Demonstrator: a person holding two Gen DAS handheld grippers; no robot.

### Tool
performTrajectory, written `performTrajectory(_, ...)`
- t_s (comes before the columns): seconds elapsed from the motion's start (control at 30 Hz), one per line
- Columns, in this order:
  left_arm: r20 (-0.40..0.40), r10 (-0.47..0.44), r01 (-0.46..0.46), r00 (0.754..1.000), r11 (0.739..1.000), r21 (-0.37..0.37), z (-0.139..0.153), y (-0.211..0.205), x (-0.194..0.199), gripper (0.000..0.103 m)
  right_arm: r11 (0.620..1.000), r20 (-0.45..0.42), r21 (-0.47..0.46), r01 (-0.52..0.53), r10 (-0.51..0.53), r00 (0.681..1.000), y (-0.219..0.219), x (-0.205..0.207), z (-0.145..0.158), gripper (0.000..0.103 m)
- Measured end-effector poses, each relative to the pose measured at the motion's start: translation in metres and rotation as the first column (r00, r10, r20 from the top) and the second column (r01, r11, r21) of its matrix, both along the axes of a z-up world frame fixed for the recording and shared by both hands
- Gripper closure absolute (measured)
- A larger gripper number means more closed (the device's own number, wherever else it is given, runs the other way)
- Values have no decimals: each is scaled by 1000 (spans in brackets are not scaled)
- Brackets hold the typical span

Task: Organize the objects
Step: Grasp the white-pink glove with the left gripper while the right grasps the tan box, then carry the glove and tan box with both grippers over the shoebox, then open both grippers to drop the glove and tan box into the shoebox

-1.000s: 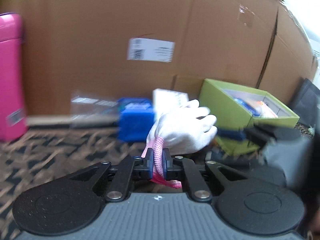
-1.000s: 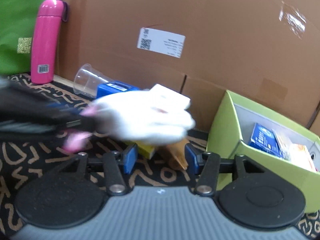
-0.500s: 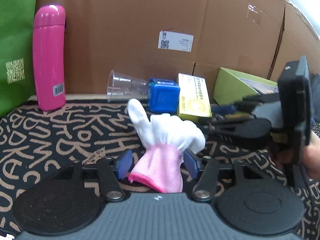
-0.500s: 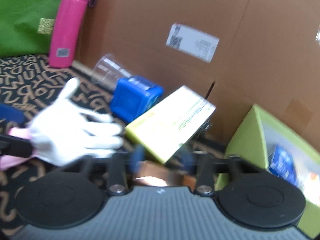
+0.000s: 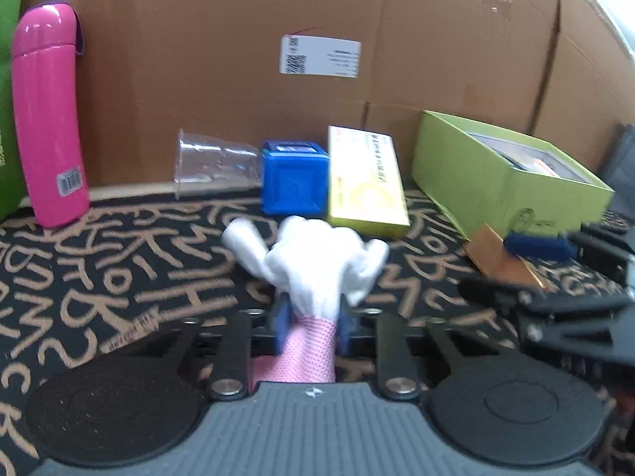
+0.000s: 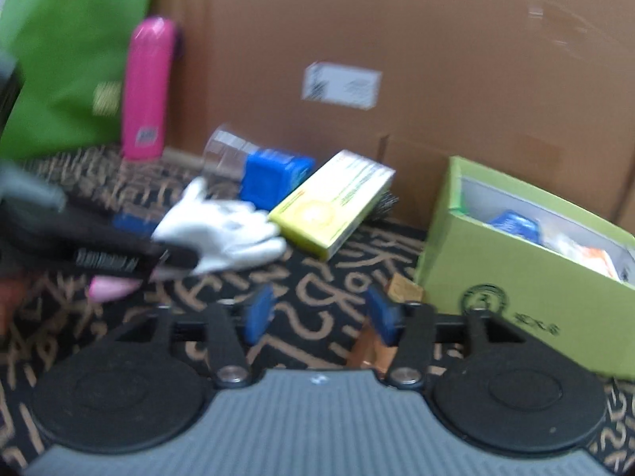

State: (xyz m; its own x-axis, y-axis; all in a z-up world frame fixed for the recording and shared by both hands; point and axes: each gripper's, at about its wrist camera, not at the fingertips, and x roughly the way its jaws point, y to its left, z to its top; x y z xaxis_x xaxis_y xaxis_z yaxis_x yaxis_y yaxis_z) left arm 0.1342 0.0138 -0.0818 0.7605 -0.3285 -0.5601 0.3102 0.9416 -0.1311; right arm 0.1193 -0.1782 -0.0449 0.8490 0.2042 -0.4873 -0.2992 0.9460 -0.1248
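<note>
The green box [image 6: 512, 277] at three o'clock already holds some packets; the rest is still out. The left claw [image 5: 311, 327] is clenched on the knit glove [image 5: 313, 261] by its pink cuff, above the patterned counter [image 5: 119, 277]. The right claw [image 6: 319, 315] is released, near a coppery packet [image 6: 375, 349]. The yellow carton [image 5: 367, 182], blue cube [image 5: 293, 182] and clear cup [image 5: 210, 164] lie loose at twelve.

Cardboard wall [image 5: 222, 39], patterned black mat [image 5: 119, 269]
</note>
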Motion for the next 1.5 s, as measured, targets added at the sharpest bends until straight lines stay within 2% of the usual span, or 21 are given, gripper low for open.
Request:
performTrajectory(0.07, -17, -22, 21, 1000, 999, -35, 3, 3, -8, 86, 1000, 5, 10, 26, -26, 1000, -3, 4, 2, 37)
performTrajectory(0.17, 8, -2, 2, 1000, 1000, -11, 4, -1, -18, 84, 997, 4, 19, 78, -78, 997, -10, 9, -1, 37)
performTrajectory(0.23, 11, -1, 1, 1000, 1000, 11, 3, -4, -18, 69, 995, -17, 1, 103, -103, 995, -14, 11, -4, 37)
performTrajectory(0.27, 4, 9, -9, 1000, 1000, 22, 2, -6, -15, 52, 994, -36, 0, 108, -108, 993, -17, 13, -7, 37)
performTrajectory(0.3, -2, 22, -22, 1000, 999, 30, 1, -7, -12, 44, 994, -53, 7, 105, -105, 993, -19, 14, -10, 38)
performTrajectory(0.43, -4, 30, -30, 1000, 999, 40, -2, -13, -5, 44, 994, -123, 49, 103, -96, 988, -26, 18, -17, 51)
performTrajectory(0.47, -5, 25, -24, 1000, 999, 45, -2, -15, -4, 45, 993, -139, 60, 99, -90, 986, -27, 18, -18, 64)
performTrajectory(0.5, -7, 15, -15, 1000, 999, 52, -2, -17, -4, 57, 993, -151, 66, 99, -89, 985, -27, 18, -19, 74)
performTrajectory(0.53, -11, 2, -1, 1000, 998, 60, -1, -19, -5, 68, 992, -158, 73, 101, -88, 984, -29, 18, -19, 79)
performTrajectory(0.6, -20, -14, 16, 1000, 997, 73, 1, -23, -8, 93, 991, -166, 88, 103, -87, 982, -30, 15, -18, 80)
performTrajectory(0.7, -47, -43, 45, 998, 998, 37, 8, -26, -12, 96, 989, -171, 116, 94, -73, 983, -37, 5, -15, 80)
performTrajectory(0.83, 1, -106, 106, 994, 994, -7, 32, -42, -21, 96, 982, -140, 160, 98, -75, 987, -57, -12, -1, 80)
performTrajectory(1.0, 71, -199, 204, 977, 977, -64, 69, -78, -18, 96, 969, -35, 208, 133, -129, 991, -96, -30, 33, 80)
performTrajectory(1.1, 110, -234, 242, 966, 968, -71, 91, -110, -5, 96, 962, 40, 209, 174, -186, 982, -124, -33, 55, 80)
performTrajectory(1.17, 141, -254, 263, 957, 963, -52, 103, -133, 3, 96, 957, 80, 198, 211, -231, 970, -144, -30, 67, 80)
performTrajectory(1.27, 137, -277, 289, 951, 954, -80, 116, -168, 24, 96, 942, 124, 184, 282, -307, 943, -174, -17, 78, 80)
performTrajectory(1.5, 135, -298, 309, 945, 949, -63, 116, -250, 69, 96, 901, 109, 167, 401, -421, 901, -228, 40, 77, 80)
